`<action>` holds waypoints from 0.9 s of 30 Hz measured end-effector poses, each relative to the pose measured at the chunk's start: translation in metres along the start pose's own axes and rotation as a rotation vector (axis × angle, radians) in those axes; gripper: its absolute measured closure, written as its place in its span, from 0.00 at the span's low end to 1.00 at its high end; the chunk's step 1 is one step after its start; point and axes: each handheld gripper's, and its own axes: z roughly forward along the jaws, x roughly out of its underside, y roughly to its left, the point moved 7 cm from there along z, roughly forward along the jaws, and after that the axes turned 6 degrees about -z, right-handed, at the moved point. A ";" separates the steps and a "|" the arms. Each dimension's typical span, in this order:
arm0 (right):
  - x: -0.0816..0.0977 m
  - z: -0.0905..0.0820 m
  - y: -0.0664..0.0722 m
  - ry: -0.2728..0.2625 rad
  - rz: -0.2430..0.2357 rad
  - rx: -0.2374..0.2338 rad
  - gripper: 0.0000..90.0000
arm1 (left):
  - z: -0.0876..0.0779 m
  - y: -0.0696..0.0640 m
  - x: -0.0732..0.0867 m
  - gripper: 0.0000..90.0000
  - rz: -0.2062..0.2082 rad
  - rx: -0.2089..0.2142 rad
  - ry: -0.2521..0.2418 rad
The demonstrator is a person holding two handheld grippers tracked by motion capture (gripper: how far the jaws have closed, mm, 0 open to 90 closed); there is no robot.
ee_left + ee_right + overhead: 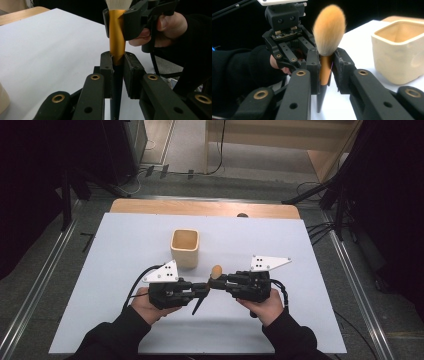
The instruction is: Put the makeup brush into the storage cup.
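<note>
Work in hand: a makeup brush (212,279) is gripped between the two grippers, above the white table sheet (115,270) and just in front of the cream square cup (185,247).
Left gripper (204,290): its jaws are clamped on the brush where the gold ferrule meets the dark handle (117,75).
Right gripper (216,282): its jaws are closed on the gold ferrule (325,70), just under the orange bristles (329,30); a hand-over between the two is judged to be under way.
Done so far: the brush is lifted off the table, and both grips are set on it.
Left to do: one grip is likely to be released; the brush is probably meant for the cup, which looks empty in the high view.
Brush position: upright in both gripper views, bristles uppermost; in the high view the handle slants down toward the person.
Hard to make out: the handle's tip is cut off in the left gripper view; the cup's floor is not seen in the right gripper view; how firmly each pad presses cannot be told.
</note>
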 end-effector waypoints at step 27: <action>-0.012 0.009 0.007 0.092 -0.126 0.005 0.87 | 0.004 0.008 0.001 0.62 0.080 0.078 0.083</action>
